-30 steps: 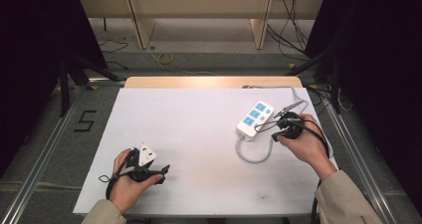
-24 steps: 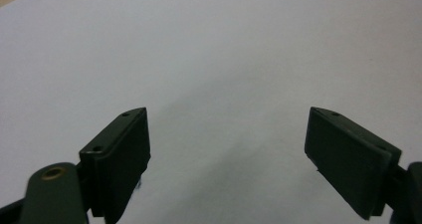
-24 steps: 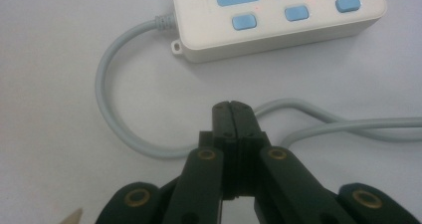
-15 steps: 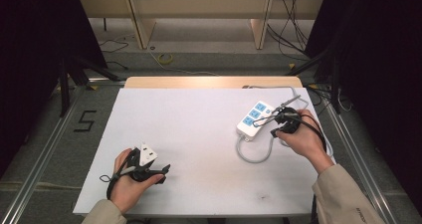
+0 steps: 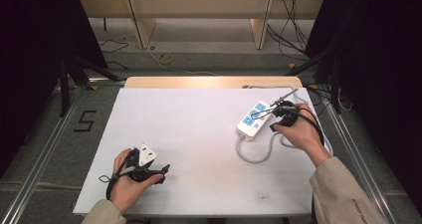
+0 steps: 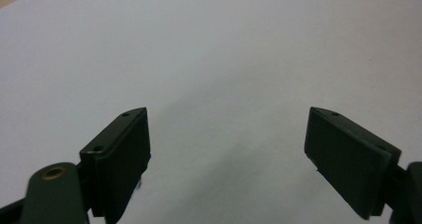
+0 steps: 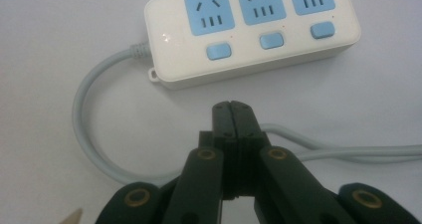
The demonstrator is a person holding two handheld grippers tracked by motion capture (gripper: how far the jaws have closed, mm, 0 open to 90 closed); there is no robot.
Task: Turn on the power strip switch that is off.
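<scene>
You held the right gripper (image 7: 232, 107), jaws pressed together on nothing, just short of the white power strip (image 7: 251, 31) at the table's (image 5: 199, 134) right side, and would have done well to press its switch squarely; the left gripper (image 6: 226, 154) rested spread.
</scene>
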